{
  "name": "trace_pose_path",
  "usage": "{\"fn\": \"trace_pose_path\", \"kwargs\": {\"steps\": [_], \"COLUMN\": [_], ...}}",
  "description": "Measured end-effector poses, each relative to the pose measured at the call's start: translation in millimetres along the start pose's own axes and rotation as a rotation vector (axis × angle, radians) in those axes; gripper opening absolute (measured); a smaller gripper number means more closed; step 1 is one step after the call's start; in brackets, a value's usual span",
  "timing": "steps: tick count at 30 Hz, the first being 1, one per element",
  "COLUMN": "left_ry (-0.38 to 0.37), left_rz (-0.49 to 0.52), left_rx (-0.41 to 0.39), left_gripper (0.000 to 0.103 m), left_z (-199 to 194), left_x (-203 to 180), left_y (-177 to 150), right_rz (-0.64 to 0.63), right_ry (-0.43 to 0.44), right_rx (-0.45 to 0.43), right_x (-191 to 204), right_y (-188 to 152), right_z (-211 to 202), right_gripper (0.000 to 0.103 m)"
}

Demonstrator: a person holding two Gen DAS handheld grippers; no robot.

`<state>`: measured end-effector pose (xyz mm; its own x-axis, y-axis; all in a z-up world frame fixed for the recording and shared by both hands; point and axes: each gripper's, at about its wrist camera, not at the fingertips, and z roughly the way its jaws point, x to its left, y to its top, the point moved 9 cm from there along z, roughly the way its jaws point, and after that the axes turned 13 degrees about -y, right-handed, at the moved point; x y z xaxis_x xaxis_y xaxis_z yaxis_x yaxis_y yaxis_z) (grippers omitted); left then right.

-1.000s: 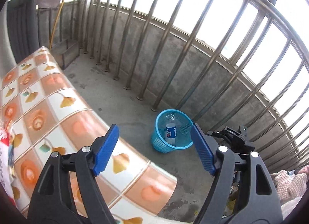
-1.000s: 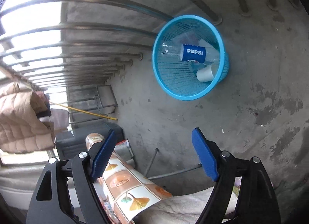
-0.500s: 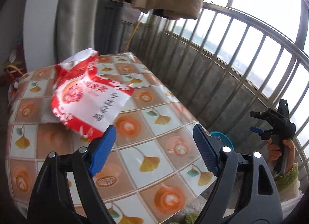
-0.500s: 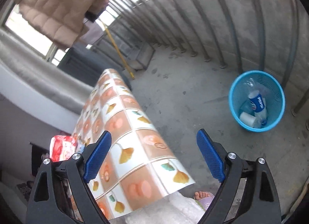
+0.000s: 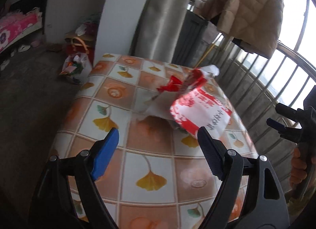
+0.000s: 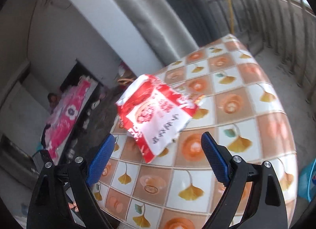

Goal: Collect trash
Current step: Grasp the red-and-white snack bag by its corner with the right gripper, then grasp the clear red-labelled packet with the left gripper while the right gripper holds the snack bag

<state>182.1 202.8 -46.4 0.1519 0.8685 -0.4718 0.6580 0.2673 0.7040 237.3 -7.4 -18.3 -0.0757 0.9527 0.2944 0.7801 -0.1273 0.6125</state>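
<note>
Left gripper held over the near part of the surface, jaws spread wide with nothing between them. Right gripper likewise spread wide and empty, aimed down at the same surface from the other side. Surface covered in a checked cloth of orange and white squares printed with yellow ginkgo leaves.

Lying on that cloth: a crumpled red-and-white snack wrapper, torn open, one white panel with dark printed characters turned up. From the left wrist view, sits beyond the gripper's right finger, toward the far right part of the surface, clear of both fingertips. From the right wrist view, sits just past the gap between the fingers, near the surface's left edge, one corner lifted off the cloth. Small red scrap behind the wrapper, possibly part of it; too blurred to settle.

At the right edge of the left wrist view, the person's hand around the black handle of the other gripper. Blue basket just showing at the right edge of the right wrist view, down on the floor beyond the surface. Beige quilted jacket hanging above the metal railing.
</note>
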Motion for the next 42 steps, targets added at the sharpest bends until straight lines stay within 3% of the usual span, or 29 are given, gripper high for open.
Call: {"fn": "trace_pose_path", "kwargs": {"steps": [5,10,12,15,18,20,24,29,33,37,42], "left_ry": [0.068,0.105,0.114,0.117,0.113,0.105,0.086,0.043,-0.013,-0.081,-0.123], "left_rz": [-0.113,-0.148,-0.159,-0.171,-0.172,-0.168,-0.156,-0.143,-0.118,-0.096,-0.059], "left_rx": [-0.046,-0.076,-0.076,-0.073,-0.074,-0.075,-0.080,-0.076,-0.066,-0.047,-0.002], "left_gripper": [0.077,0.077,0.077,0.077,0.077,0.077,0.077,0.077,0.077,0.077,0.077], "left_z": [-25,-40,-42,-42,-42,-42,-40,-34,-24,-10,10], "left_x": [55,82,90,98,100,99,97,88,72,54,32], "left_y": [5,8,8,7,7,7,9,11,11,12,10], "right_rz": [-0.136,-0.126,-0.116,-0.110,-0.074,-0.070,-0.048,0.010,0.024,0.005,-0.091], "right_ry": [-0.069,-0.199,-0.242,-0.317,-0.338,-0.334,-0.282,-0.162,-0.126,-0.165,-0.246], "right_rx": [-0.034,-0.078,-0.079,-0.089,-0.084,-0.077,-0.080,-0.078,-0.133,-0.166,-0.096], "right_x": [81,107,111,106,99,93,87,75,58,32,1], "right_y": [-1,6,6,5,7,6,5,0,6,6,-26], "right_z": [62,116,135,151,160,160,143,96,43,-3,-17], "right_gripper": [0.087,0.087,0.082,0.067,0.048,0.027,0.011,0.008,0.007,0.007,0.007]}}
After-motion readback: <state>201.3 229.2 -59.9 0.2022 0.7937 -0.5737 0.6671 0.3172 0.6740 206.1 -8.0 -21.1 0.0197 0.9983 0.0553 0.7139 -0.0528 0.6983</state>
